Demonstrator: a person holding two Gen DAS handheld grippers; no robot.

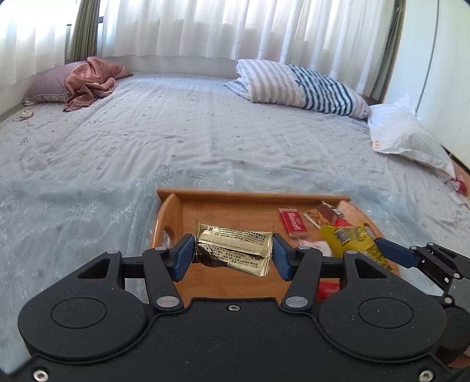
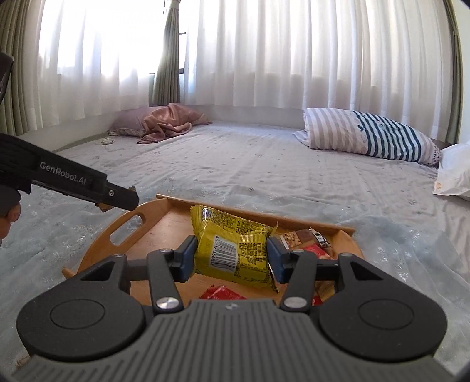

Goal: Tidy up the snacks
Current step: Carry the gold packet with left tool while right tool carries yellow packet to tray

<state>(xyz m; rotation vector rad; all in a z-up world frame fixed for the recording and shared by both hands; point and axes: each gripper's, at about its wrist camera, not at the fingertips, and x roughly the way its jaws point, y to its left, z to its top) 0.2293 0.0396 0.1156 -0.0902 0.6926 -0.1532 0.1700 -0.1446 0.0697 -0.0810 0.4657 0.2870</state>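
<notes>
Left claw [image 1: 233, 255]: clenched on gold packet [image 1: 233, 249], crinkled foil, printed back upward, held above tray [image 1: 170, 214], likely for sorting. Right claw [image 2: 230, 255]: grasping yellow packet [image 2: 232, 244], barcode showing, puffy, also over tray. Loose in tray beyond: red sachet [image 1: 292, 222], nut bar [image 1: 321, 216]. Far: bed [image 1: 176, 132], striped quilt [image 1: 299, 85], curtains [image 1: 205, 26].

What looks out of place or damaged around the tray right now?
Only the gold packet in the left gripper: it is crumpled and hangs askew. The yellow packet in the right gripper looks intact. The wooden tray sits unspilled.
</notes>
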